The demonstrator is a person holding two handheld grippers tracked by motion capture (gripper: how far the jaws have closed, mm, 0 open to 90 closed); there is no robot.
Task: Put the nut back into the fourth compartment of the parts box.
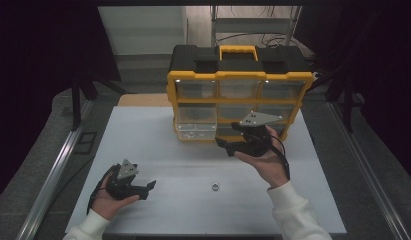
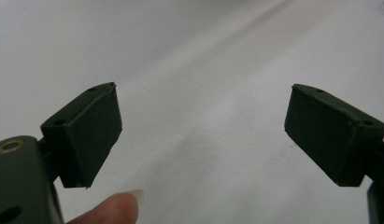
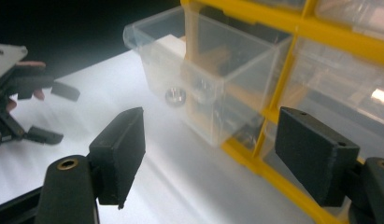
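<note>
**Right gripper at the pulled-out drawer, nut loose on the table**

The clear walls of the drawer (image 3: 199, 79) blur what is inside: a small metal nut (image 3: 175, 96) seems to lie behind its near wall, but whether it sits inside or is a reflection cannot be told. The contents of the other compartments of the yellow organizer (image 1: 238, 75) are too dim to make out.

The right gripper (image 1: 232, 136) has its jaws spread wide with nothing between them. The drawer is ahead of the jaws, nearer the left one, close but not touching. In the high view a second nut (image 1: 214, 187) lies on the white table (image 1: 143, 140), well behind this gripper.

The left gripper (image 1: 149, 189) rests near the table's front edge, jaws wide apart and empty, that nut off to its right.
</note>
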